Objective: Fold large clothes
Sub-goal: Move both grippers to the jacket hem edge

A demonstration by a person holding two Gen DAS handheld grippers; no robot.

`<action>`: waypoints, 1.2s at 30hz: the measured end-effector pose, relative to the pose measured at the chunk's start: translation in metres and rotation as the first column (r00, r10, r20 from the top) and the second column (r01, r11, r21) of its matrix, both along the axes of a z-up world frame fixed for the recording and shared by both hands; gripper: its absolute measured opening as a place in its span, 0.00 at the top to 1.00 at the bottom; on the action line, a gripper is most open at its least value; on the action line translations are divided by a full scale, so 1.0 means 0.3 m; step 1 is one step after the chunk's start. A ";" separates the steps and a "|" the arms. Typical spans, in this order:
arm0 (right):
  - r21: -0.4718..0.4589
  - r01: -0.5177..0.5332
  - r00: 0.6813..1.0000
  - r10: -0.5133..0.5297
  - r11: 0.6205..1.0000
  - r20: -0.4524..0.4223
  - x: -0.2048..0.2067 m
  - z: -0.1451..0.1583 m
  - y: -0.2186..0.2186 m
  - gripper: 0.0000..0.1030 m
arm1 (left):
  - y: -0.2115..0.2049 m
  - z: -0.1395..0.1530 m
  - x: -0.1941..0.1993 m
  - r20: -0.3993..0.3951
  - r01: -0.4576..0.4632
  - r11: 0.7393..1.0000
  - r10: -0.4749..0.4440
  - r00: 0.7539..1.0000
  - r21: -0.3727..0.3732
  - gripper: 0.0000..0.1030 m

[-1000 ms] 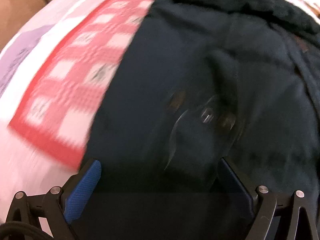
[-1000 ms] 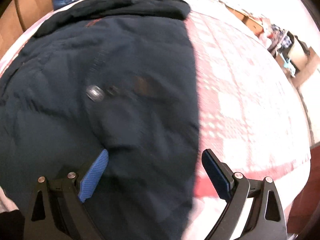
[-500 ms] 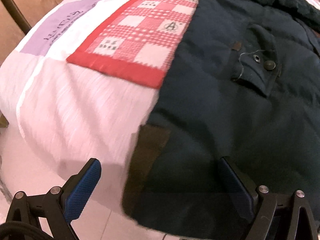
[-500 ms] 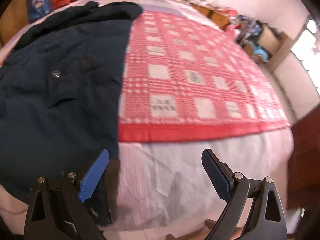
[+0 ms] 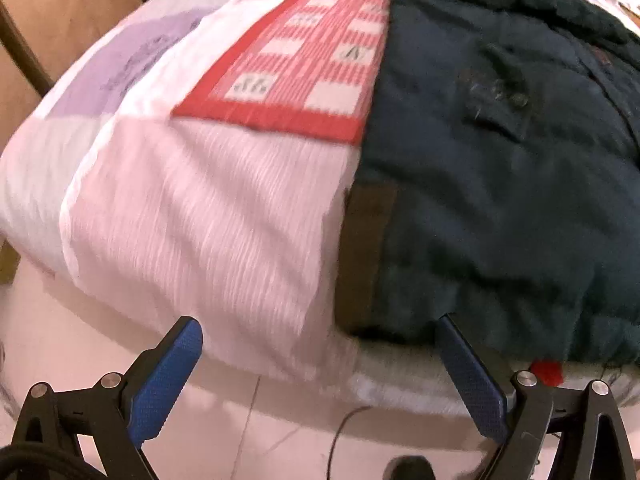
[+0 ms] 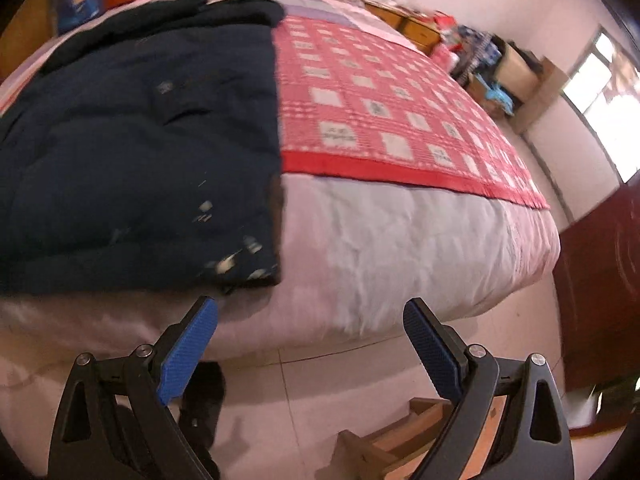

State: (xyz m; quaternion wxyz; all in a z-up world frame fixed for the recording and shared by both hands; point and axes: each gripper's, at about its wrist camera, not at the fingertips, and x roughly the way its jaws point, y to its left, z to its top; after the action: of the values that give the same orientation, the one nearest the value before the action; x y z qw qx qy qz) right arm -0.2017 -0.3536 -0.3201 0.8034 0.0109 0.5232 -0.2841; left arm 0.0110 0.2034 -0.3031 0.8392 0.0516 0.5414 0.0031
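Lying flat on bed (image 6: 400,240), navy coat (image 5: 500,184); left tongs (image 5: 320,364) and right tongs (image 6: 310,344) both spread wide, empty.

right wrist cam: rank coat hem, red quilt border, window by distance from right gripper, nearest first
From the right gripper, jaws open:
1. Coat hem, just ahead, left, hanging over the bed edge.
2. Red quilt border, farther up the bed, right.
3. Window, far right wall.

One dark jacket (image 5: 500,184), one checked bedspread (image 6: 392,112), two wide-apart grippers.
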 end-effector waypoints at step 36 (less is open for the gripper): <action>-0.103 0.087 0.994 -0.081 0.991 0.070 0.157 -0.040 -0.119 0.08 | -0.074 -0.111 0.226 0.109 0.054 0.995 -0.064 0.992 0.085 0.06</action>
State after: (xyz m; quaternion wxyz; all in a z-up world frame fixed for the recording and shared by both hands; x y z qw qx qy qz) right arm -0.1545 -0.3894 -0.3322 0.8068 -0.0004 0.4800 -0.3445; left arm 0.0788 0.1812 -0.3365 0.8651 0.1018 0.4912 0.0034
